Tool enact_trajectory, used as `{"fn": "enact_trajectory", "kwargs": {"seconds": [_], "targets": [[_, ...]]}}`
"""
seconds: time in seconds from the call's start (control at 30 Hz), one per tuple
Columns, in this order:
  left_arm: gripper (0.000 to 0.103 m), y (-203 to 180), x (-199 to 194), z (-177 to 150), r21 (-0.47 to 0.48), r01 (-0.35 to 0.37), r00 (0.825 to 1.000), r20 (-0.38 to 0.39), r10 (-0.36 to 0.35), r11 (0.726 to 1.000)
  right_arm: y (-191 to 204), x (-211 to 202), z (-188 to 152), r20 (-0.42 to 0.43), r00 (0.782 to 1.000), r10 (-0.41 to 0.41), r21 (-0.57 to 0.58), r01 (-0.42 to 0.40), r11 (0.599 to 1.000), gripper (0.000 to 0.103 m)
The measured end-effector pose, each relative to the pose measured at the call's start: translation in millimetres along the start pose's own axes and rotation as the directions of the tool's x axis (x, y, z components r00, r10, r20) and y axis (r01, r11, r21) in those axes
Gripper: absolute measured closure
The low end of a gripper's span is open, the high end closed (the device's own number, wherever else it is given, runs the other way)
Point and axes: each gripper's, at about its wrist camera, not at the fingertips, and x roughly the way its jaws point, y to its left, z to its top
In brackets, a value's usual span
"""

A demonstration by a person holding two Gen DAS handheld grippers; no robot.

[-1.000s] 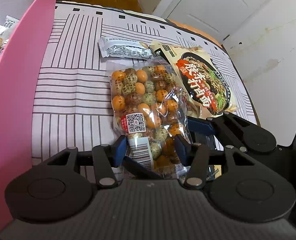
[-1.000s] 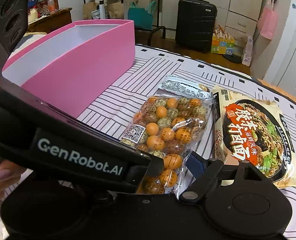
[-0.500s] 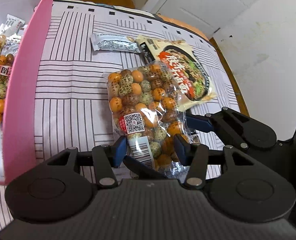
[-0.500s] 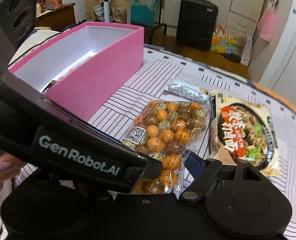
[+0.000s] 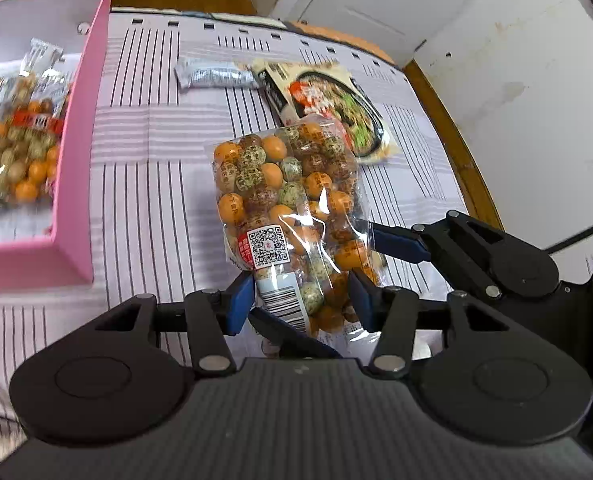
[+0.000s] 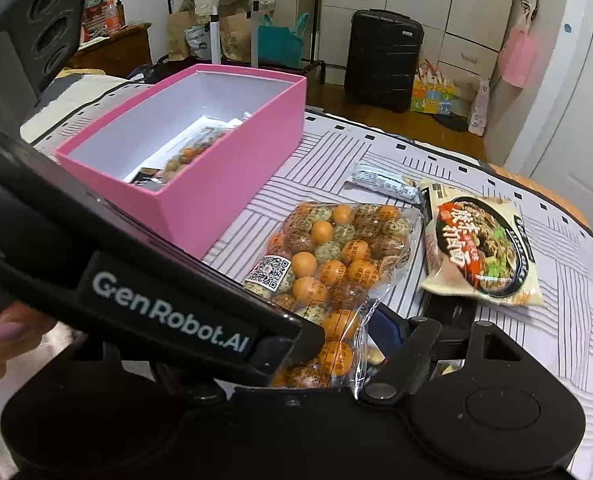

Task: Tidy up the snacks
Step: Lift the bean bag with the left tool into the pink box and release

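1. Bag of snack balls (image 5: 288, 216) is hanging lifted over the striped cloth (image 5: 156, 184), its bottom end pinched between the blue pads of the left gripper (image 5: 300, 300), which is set narrow and squeezing it.
2. The right gripper (image 6: 336, 344) is sitting at the same end of the bag; its jaws are closing around that end, but only one blue finger (image 6: 388, 328) is showing, so I cannot tell whether its pads are pressing.
3. The pink box (image 5: 80, 128) is standing open at ten o'clock of the bag, its near corner close by, with another bag of balls (image 5: 20, 152) lying inside.
4. A noodle packet (image 5: 332, 108) is lying at one o'clock, partly hidden behind the bag's top; a grey wrapper (image 5: 216, 74) is lying at twelve.
5. Bare cloth is stretching between the bag and the box wall.
6. The cloth's right edge is running beside a wooden rim (image 5: 452, 136) and the white wall.
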Motion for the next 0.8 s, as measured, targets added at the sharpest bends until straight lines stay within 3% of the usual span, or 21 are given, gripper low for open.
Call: {"fn": "enact_trajectory", "kwargs": {"seconds": [0.23,0.53,0.67,0.8], "targets": [[0.054,-12,-46,-22,0.015,-0.018,1.0,0.019,0.017,1.0,26,-35,6,0.028,1.0,0.008,-0.028,-0.007,1.0,0.022],[0.054,-5,-106,-38,-0.004,-0.041,0.993,0.107,0.042,0.999,57,-52,31,0.091,0.995,0.045,-0.098,-0.036,0.995,0.022],[0.054,6,-133,-35,-0.007,-0.069,0.982,0.178,0.069,0.998,70,-47,54,0.158,0.984,0.076,-0.136,-0.054,0.989,0.021],[0.054,29,-156,-31,-0.009,-0.102,0.956,0.275,0.101,0.995,89,-27,76,0.215,0.969,0.119,-0.199,-0.076,0.977,0.021]]}}
